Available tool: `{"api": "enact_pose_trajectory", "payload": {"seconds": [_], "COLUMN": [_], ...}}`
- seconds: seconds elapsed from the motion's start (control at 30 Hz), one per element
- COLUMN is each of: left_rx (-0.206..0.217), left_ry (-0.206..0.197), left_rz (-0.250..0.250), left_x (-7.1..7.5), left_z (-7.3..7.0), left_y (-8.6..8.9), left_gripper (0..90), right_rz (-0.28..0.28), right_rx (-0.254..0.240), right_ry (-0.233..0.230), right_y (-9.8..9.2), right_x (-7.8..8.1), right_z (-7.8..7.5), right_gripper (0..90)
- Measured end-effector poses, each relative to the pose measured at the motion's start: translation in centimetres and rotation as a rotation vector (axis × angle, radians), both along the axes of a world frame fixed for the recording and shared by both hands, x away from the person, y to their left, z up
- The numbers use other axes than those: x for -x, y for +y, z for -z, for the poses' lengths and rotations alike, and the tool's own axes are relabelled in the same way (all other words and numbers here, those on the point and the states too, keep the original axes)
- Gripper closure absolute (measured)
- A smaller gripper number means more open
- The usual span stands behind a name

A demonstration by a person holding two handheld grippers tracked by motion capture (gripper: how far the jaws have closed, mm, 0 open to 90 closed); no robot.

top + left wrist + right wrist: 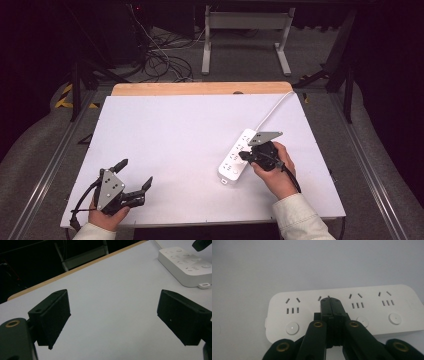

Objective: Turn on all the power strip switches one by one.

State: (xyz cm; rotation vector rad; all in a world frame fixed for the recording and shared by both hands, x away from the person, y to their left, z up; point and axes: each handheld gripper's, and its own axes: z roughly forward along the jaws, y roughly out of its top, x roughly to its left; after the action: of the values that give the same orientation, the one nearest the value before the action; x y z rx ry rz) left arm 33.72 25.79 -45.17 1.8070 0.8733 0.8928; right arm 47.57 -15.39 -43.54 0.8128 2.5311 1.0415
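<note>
The right gripper, jaws pressed together over the power strip, may slide it; the left gripper waits spread, well apart.

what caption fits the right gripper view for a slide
Shut black right gripper poised over the second socket group of a white four-button power strip on a white table.

The power strip looks like smooth white plastic with a faint sheen. Beneath it the table is matt white, edged beyond with bare wood.
</note>
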Motion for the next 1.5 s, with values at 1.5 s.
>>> {"api": "enact_pose_trajectory", "payload": {"seconds": [1.5], "left_rx": [0.000], "left_ry": [-0.007], "left_rz": [0.001], "left_x": [0.1], "left_z": [0.0], "left_y": [0.0], "left_gripper": [11.6], "right_rz": [0.043], "right_rx": [0.062], "right_ry": [0.040], "right_y": [0.8], "right_x": [-0.2], "right_z": [1.7], "right_gripper": [90.0]}}
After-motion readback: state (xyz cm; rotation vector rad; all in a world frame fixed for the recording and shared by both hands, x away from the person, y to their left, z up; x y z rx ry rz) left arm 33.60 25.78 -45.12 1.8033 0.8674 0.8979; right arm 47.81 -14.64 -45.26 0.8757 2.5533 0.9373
